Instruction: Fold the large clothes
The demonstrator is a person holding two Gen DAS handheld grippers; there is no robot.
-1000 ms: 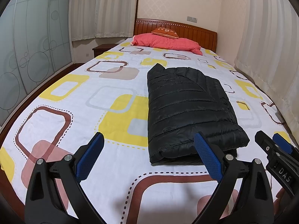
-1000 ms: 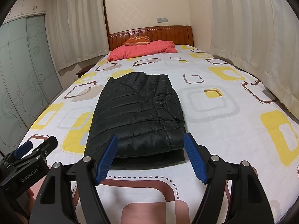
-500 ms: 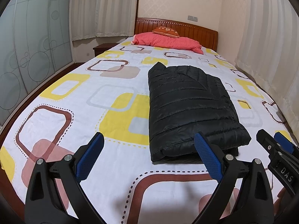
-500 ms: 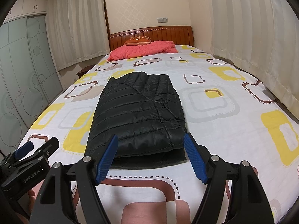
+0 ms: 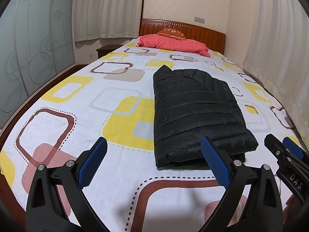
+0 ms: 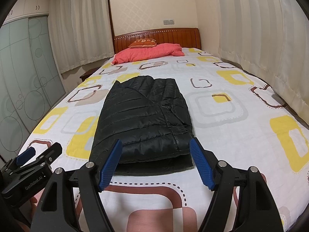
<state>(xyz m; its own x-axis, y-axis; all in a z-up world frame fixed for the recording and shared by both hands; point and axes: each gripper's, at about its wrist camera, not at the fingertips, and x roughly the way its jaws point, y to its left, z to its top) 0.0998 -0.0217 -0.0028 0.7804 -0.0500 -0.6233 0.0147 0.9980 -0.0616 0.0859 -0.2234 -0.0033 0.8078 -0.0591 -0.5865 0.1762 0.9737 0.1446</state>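
The bed is covered by a white sheet printed with yellow, brown and grey rounded squares, lying smooth. A black quilted jacket lies folded into a rectangle directly on the sheet, about midway along the bed, its layered edge toward the foot. At the head, a pink quilt lies bunched across the bed, with an orange cushion on it against the wooden headboard. The rest of the sheet carries no objects.
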